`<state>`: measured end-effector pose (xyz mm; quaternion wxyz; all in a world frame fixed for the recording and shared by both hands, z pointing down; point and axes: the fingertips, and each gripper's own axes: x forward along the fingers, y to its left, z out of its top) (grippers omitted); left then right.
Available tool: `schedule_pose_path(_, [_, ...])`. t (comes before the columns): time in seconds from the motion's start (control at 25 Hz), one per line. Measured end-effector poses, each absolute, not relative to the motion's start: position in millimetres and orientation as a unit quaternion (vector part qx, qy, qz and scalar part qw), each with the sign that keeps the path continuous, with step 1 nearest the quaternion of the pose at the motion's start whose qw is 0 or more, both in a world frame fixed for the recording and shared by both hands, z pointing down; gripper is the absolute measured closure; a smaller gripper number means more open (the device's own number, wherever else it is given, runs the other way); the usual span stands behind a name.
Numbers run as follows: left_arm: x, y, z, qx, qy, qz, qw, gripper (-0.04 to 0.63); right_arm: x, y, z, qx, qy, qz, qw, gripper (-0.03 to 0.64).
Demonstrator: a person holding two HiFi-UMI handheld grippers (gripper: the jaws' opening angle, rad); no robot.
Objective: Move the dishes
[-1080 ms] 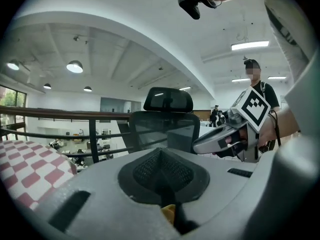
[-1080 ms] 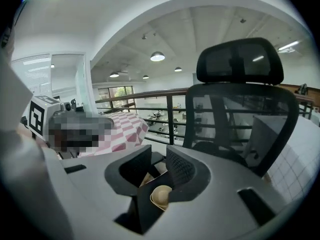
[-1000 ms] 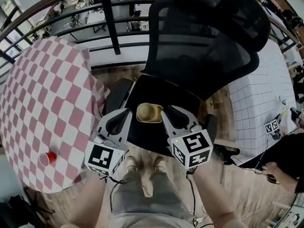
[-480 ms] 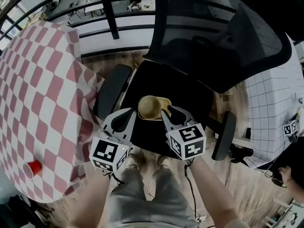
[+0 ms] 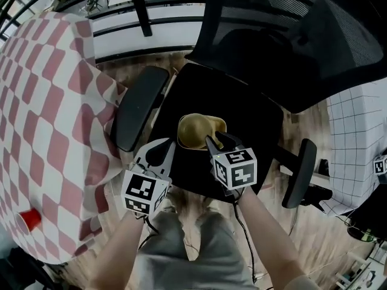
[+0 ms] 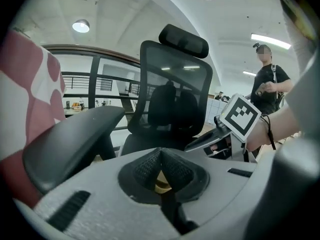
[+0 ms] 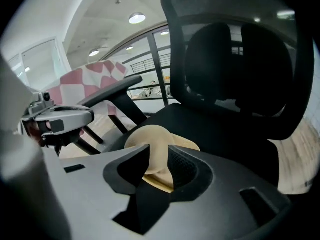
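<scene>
A tan dish (image 5: 196, 130) lies on the black seat (image 5: 248, 110) of an office chair. My right gripper (image 5: 217, 139) reaches down to its near rim. In the right gripper view the dish's rim (image 7: 156, 140) stands between the jaws of the right gripper (image 7: 157, 160); they have just been opening and no longer clamp it. My left gripper (image 5: 161, 147) hangs just left of the dish, apart from it. In the left gripper view the pads of the left gripper (image 6: 160, 155) meet, with nothing between them, and a sliver of the dish (image 6: 161, 181) shows behind them.
The chair's armrests (image 5: 136, 107) (image 5: 299, 174) flank the seat, and its mesh back (image 5: 302, 29) rises behind. A red-and-white checked table (image 5: 42, 101) with a red cup (image 5: 27, 219) stands at the left. A white gridded table (image 5: 363, 132) is at the right. A person (image 6: 270, 79) stands beyond.
Both grippers have sunk toward the chair seat with the dish, which now rests on it. The right jaws have spread apart round the rim.
</scene>
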<state>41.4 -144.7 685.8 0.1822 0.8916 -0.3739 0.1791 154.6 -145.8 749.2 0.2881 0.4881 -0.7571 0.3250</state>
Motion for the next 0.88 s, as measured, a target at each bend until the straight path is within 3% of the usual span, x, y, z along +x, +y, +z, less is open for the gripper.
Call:
schedule_pose_path(0.44, [41,-138,719,0.886,-0.371,0.192,0.200,0.583,154,-144,805,0.472,-0.743,0.376,0.290,0.490])
schedule_pose_path(0.68, [40,-137,713,0.883,-0.380,0.188,0.200,0.582,155,-146,801,0.485,-0.733,0.399,0.260,0.585])
schedule_pose_path(0.88, [33,-132,703,0.879,-0.388,0.191,0.201,0.581,153,-142,786,0.491,-0.734,0.396,0.253,0.594])
